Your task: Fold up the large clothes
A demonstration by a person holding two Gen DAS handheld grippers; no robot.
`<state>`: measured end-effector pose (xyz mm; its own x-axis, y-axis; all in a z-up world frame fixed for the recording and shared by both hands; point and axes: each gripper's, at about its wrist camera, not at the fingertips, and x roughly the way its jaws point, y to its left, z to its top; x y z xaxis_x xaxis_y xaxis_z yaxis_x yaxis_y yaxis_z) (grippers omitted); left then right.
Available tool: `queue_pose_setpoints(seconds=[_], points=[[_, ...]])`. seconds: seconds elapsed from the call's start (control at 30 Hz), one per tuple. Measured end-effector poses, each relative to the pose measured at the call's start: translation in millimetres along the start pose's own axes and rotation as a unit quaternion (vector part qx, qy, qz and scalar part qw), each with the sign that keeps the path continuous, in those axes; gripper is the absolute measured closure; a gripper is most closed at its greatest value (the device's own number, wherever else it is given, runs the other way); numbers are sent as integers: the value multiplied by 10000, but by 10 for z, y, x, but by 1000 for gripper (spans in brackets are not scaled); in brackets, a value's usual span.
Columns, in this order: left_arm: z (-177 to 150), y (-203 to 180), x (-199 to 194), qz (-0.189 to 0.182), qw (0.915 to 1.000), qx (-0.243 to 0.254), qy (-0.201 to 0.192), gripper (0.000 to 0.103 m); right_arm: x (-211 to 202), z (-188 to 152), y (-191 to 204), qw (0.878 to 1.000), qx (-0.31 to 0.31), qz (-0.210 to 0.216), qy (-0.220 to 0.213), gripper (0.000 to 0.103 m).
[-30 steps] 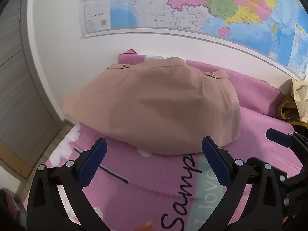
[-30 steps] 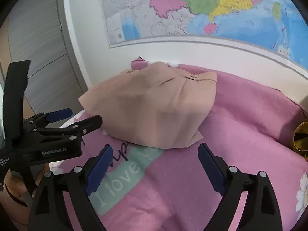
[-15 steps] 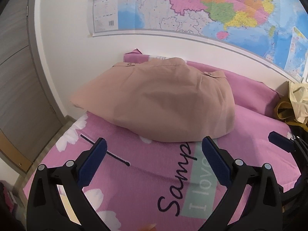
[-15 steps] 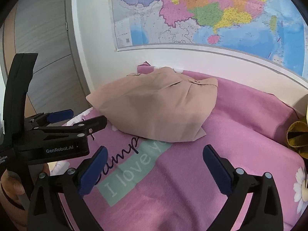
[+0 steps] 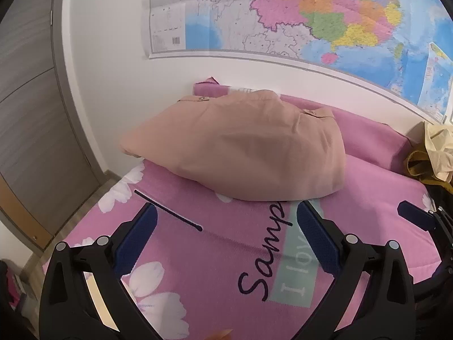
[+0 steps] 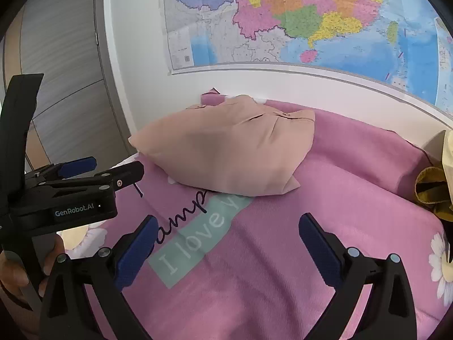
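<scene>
The folded tan garment (image 5: 240, 153) lies on the pink bedspread (image 5: 226, 255) near the wall, below the map (image 5: 283, 14); yellow clothes (image 5: 430, 153) sit at the bed's right edge. The left hand-held gripper (image 5: 226, 235) hovers released and empty, short of the garment; the right hand-held gripper (image 6: 226, 243), its jaws having just been opening, stands wide with nothing between them.

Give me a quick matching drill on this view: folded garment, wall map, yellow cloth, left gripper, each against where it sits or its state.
Things:
1. folded garment
2. wall map
3. yellow cloth
4. left gripper

Places or states:
A. open, nothing between the fingers
B. at the right edge of the bed
C. hung above the bed
D. lying on the pink blanket by the wall

Pairs: 1-D, 2-C, 3-B, 4-A
</scene>
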<state>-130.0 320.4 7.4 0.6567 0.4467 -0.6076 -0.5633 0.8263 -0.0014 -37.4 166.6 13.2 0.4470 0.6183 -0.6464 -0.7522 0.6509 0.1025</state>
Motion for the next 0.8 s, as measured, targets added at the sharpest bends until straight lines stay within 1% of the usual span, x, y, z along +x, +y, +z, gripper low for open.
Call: queue_pose_setpoints(seconds=[0.13,0.8], points=[[-18,-6,-34,-8,10000,9,-1,6,-70,-7,25,10000,-32,-9,-91,6],[-85,-27,-170,3,9999,41,-100,6,-217,-28,87,9999,-40,-17,-149,6]])
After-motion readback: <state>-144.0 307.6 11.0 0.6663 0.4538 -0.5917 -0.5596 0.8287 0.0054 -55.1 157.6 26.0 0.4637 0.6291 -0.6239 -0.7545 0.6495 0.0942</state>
